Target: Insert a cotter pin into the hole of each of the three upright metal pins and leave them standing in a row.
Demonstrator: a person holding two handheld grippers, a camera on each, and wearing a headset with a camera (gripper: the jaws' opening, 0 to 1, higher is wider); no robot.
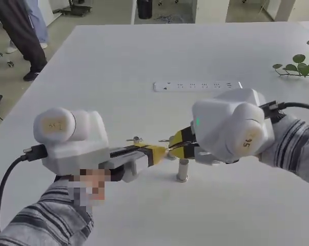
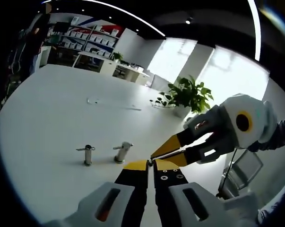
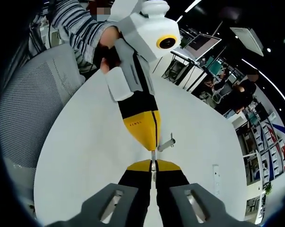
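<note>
The thin piece (image 3: 153, 156) held where the left gripper (image 3: 153, 147) met the right gripper (image 3: 153, 166) was too small to identify.

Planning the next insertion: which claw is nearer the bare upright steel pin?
Right. The right claw hovers just above the bare upright steel pin; the left claw lies to its left, farther off. Both pinch one thin cotter pin.

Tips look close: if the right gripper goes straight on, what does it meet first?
The left gripper, tip to tip with the right gripper; what looks like a cotter pin bridges them.
</note>
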